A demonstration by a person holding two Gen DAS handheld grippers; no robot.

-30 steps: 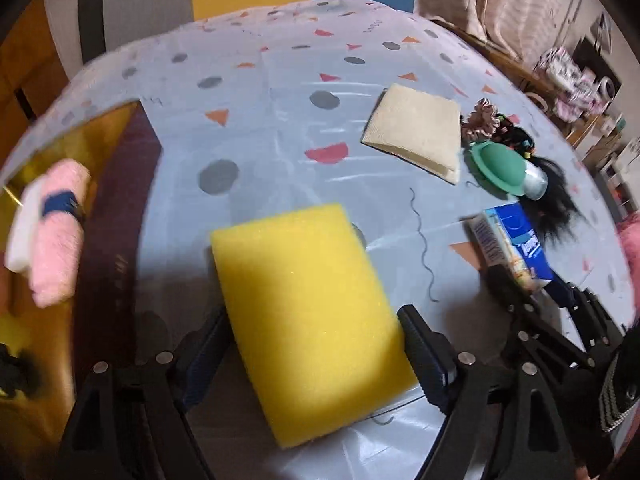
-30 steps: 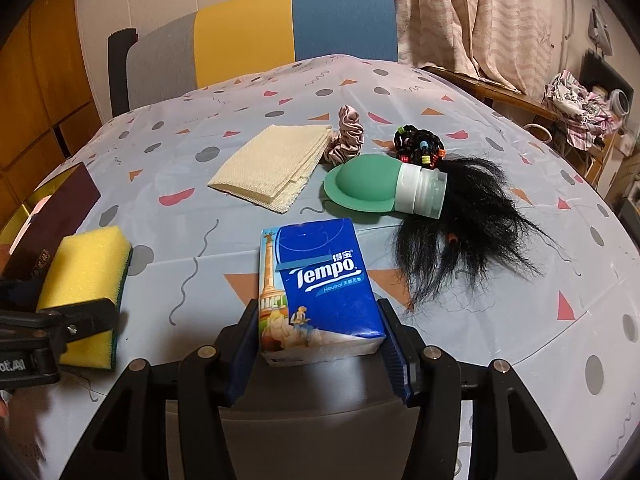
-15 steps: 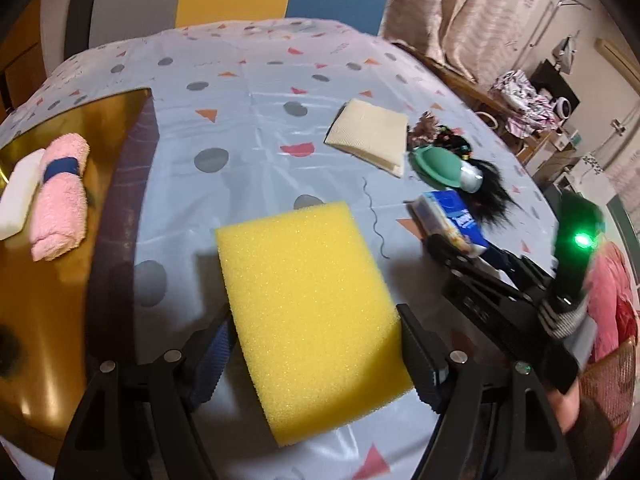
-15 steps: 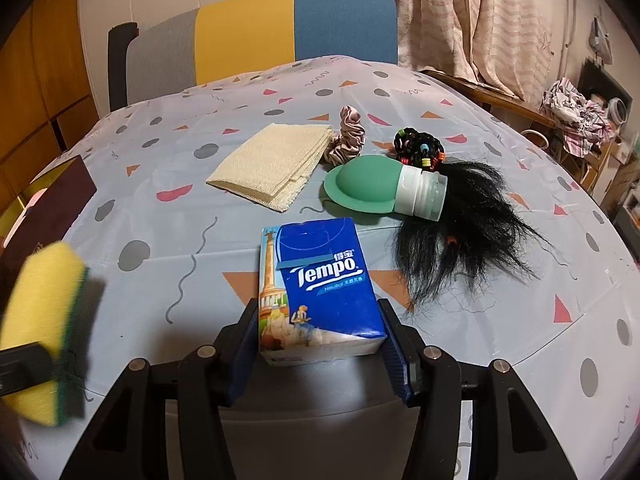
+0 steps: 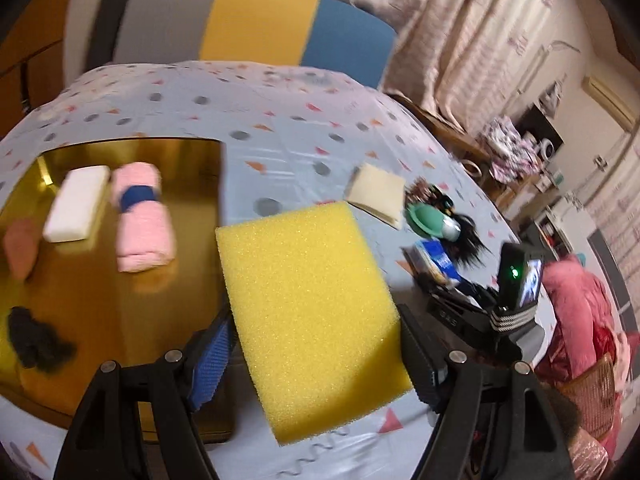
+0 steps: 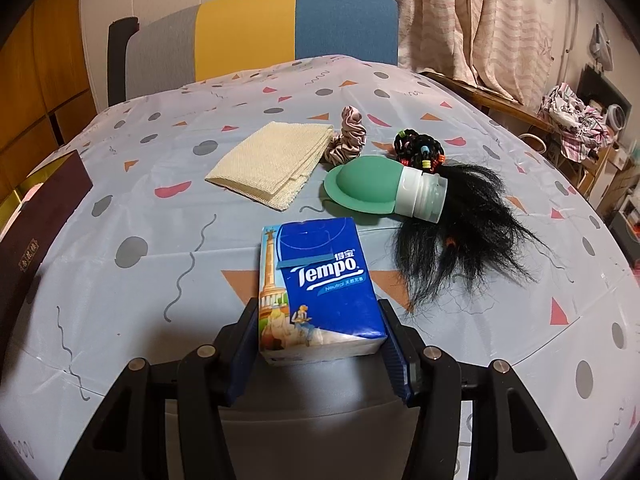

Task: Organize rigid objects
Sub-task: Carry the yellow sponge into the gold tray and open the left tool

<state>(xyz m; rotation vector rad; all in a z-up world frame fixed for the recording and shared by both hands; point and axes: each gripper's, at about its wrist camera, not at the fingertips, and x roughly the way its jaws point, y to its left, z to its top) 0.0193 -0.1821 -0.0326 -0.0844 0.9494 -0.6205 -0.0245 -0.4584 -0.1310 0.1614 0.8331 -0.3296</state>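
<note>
Above the gold tray [image 5: 120, 152], left gripper [image 5: 316, 364] fingers clamp the yellow sponge [image 5: 308, 304]

- Cloth [image 6: 272, 164] lies left of the bottle [image 6: 384, 192].
- Scrunchie [image 6: 349, 134] lies behind the bottle.
- Wig [image 6: 468, 224] lies right of it.
- Tissues [image 6: 316, 280] lie before it.

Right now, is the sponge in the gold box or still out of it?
Out: the left gripper holds the sponge beside the box.

Home: curtains [image 6: 460, 20], clothed dining table [image 6: 160, 280]
</note>
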